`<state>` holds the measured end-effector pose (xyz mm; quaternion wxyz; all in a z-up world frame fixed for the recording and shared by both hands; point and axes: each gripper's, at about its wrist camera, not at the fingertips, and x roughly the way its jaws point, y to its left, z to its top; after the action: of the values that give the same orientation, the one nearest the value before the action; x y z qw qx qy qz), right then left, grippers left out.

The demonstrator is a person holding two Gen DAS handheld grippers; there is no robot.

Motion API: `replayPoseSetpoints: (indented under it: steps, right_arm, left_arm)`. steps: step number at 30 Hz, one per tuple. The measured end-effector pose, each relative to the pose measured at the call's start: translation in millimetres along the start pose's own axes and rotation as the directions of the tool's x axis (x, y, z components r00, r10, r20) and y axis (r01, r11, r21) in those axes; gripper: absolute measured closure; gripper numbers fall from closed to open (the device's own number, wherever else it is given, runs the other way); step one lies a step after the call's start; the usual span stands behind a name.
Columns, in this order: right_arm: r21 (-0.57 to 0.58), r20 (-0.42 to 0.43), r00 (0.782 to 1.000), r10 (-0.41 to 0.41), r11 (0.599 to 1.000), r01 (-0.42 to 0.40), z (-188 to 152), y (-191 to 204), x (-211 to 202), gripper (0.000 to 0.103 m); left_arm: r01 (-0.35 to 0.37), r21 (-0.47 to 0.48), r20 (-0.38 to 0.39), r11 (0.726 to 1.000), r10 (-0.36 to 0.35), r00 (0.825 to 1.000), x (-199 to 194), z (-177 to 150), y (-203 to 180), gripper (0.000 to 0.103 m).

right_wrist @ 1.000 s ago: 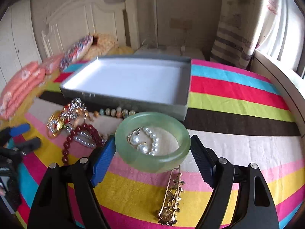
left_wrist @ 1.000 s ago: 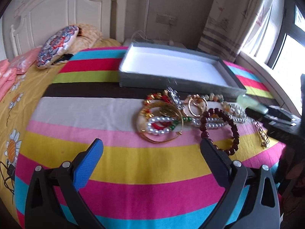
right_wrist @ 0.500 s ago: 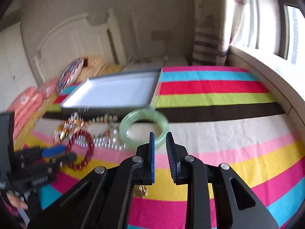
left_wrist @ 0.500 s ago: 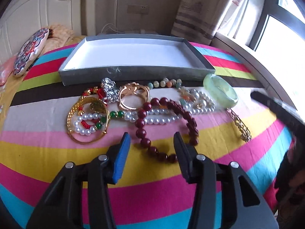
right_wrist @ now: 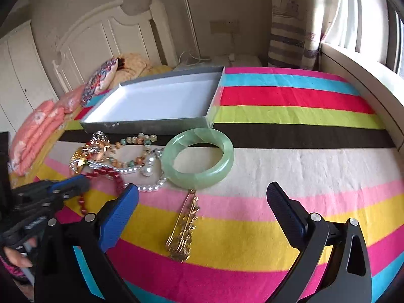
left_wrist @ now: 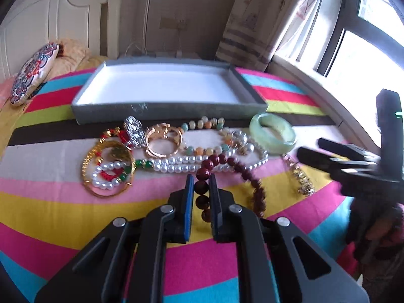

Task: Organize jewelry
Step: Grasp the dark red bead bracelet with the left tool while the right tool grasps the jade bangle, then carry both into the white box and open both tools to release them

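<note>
The left gripper (left_wrist: 201,188) pinches the red bead bracelet (left_wrist: 234,174) (right gripper (right_wrist: 202,197) spread); next, lifting it into the gray tray (left_wrist: 166,111).

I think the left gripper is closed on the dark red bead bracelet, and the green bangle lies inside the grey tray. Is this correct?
Not quite. The green bangle is not inside the grey tray; it lies on the striped bedspread just in front of it, as the right wrist view shows. The rest holds: the left gripper is closed on the dark red bead bracelet.
</note>
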<state>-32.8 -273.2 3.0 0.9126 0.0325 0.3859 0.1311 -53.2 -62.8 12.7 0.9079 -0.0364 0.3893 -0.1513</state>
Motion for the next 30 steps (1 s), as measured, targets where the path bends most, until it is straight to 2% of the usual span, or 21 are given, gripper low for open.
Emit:
replayPoseSetpoints:
  steps: [3, 7, 11, 15, 21, 26, 30]
  right_arm:
    - [-0.036, -0.052, 0.998, -0.034, 0.999, 0.032, 11.2, 3.6, 21.0, 0.007]
    - [-0.067, -0.072, 0.996, -0.048, 0.997, 0.044, 21.4, 8.7, 35.5, 0.021]
    - [-0.094, -0.106, 0.993, -0.059, 0.994, 0.049, 26.6, 14.4, 50.1, 0.021]
    - [-0.139, -0.106, 0.990, -0.092, 0.987, 0.076, 27.7, 22.2, 55.3, 0.026]
    - [-0.073, -0.049, 0.998, -0.029, 0.997, 0.025, 26.7, 10.0, 41.2, 0.026]
    - [0.023, 0.012, 0.997, 0.070, 0.997, -0.070, 31.1, -6.8, 22.1, 0.026]
    - [0.001, 0.066, 0.995, 0.069, 0.998, -0.069, 53.7, 0.7, 17.1, 0.026]
  left_arm:
    - [-0.019, 0.039, 0.041, 0.999, 0.017, 0.999, -15.1, 7.5, -6.1, 0.092]
    - [-0.036, 0.084, 0.109, 0.996, 0.027, 0.994, -42.4, 22.6, -11.5, 0.092]
    - [-0.077, 0.141, 0.153, 0.987, 0.055, 0.987, -60.3, 37.2, -15.4, 0.092]
    - [-0.111, 0.164, 0.184, 0.980, 0.080, 0.980, -64.8, 70.8, -9.9, 0.092]
    - [-0.085, 0.147, 0.146, 0.985, 0.063, 0.987, -45.2, 120.2, 8.3, 0.092]
    - [-0.140, 0.181, 0.110, 0.973, 0.121, 0.987, -13.7, 143.8, 9.5, 0.092]
    - [-0.161, 0.159, 0.076, 0.974, 0.150, 0.986, 13.8, 163.0, 20.6, 0.092]
